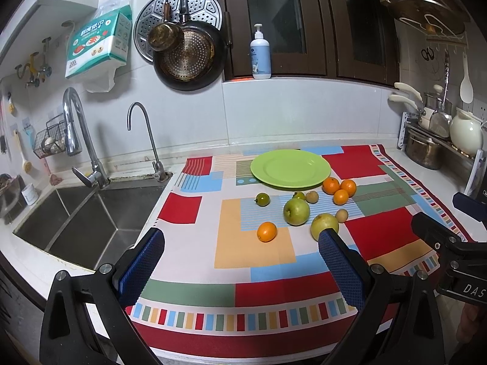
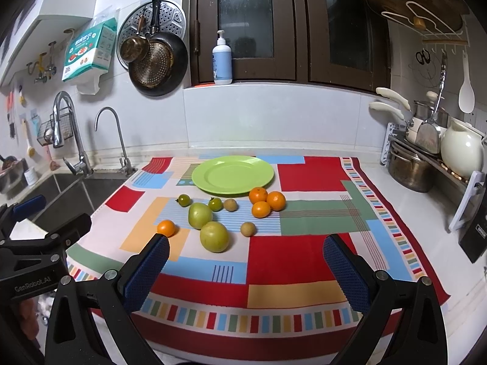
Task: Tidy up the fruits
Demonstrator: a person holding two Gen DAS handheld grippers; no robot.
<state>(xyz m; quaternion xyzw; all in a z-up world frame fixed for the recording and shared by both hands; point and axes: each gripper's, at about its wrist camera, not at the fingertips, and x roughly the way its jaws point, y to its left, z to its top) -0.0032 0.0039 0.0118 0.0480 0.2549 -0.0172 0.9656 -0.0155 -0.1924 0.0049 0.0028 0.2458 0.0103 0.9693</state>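
Fruit point(image 2: 214, 236) loose on cloth point(image 2: 298, 258) ahead of both grippers, green plate point(image 2: 232, 175) beyond, bare. Left gripper point(image 1: 240, 243) and right gripper point(image 2: 246, 248) wide apart, holding nothing. Best to centre over one fruit, close gently, avoid nudging neighbours.

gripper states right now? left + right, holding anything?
Left gripper: open, holding nothing, above the cloth near the lone orange.
Right gripper: open, holding nothing, fruit ahead of it.

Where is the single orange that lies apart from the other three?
The lone orange lies on the tablecloth on the sink side, just left of the two large green fruits, near the right gripper.
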